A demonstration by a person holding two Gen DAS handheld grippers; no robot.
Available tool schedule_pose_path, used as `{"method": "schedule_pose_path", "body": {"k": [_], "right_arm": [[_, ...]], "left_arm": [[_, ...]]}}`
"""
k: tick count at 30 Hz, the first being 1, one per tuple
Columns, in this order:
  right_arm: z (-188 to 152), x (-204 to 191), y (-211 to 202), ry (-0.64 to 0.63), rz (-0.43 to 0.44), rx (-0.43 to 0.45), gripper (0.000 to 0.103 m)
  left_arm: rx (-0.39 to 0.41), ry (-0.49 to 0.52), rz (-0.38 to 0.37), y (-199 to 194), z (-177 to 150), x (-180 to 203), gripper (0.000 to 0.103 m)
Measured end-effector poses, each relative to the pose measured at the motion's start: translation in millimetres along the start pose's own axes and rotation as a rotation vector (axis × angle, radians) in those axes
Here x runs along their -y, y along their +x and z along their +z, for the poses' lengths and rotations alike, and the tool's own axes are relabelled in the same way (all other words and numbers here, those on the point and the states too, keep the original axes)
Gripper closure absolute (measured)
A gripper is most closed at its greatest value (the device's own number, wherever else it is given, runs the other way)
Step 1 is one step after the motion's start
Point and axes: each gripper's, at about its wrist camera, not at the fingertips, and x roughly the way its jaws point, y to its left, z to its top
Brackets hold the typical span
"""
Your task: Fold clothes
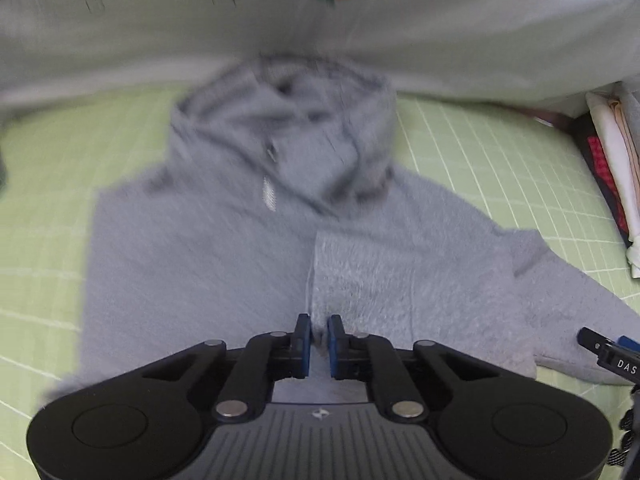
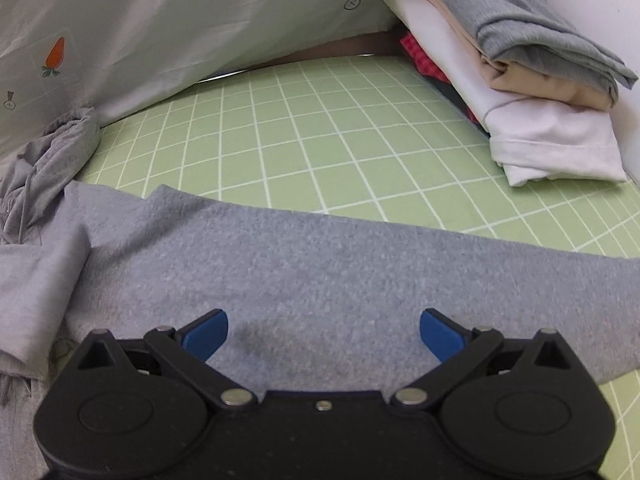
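Note:
A grey hoodie [image 1: 192, 264] lies flat on the green gridded mat [image 1: 480, 152], its hood [image 1: 280, 120] at the far end; the left wrist view is motion-blurred. One sleeve [image 1: 360, 272] is folded in over the body. My left gripper [image 1: 319, 340] sits at the near end of that sleeve, its blue pads nearly together with a ridge of grey fabric pinched between them. In the right wrist view the hoodie's other sleeve [image 2: 320, 264] stretches across the mat. My right gripper [image 2: 324, 332] hovers just over it, jaws wide open and holding nothing.
A stack of folded clothes [image 2: 520, 80], grey on beige on white, sits at the mat's far right corner [image 1: 616, 168]. A white sheet with a carrot print [image 2: 160, 20] hangs along the back edge. Bare mat [image 2: 320, 128] lies between the sleeve and the stack.

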Motion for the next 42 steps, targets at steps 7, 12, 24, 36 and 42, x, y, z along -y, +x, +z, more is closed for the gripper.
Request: {"method": "schedule_pose_path", "body": {"k": [7,12,24,36,42], "right_arm": [[-7.2,-11.8,2.7,-0.038,0.0,-0.03,0.0],[-2.2,-15.8,6.3,-0.047,0.0,-0.039,0.0],[3.5,-29.6,9.9,-0.055,0.004,-0.047,0.0],[-0.5,54.8,-8.8,0.109,-0.11,0.017,0.0],[-1.1,128.3,-8.9,0.218,-0.239,0.035,0.0]], "left_arm": [[0.121,-0.024,0.222,-40.4,-0.7,-59.9,0.093],[0.06,-0.163,0.349,-20.7,-11.4,-106.1,0.086],[-0.08,-0.165,0.281,0.9,-24.4,-87.2,0.015],[-0.009,-0.099,0.241,-32.8,-22.2,-51.5,0.011],[0.02,-0.095,0.22,-40.8,-20.2,-37.4,0.011]]}}
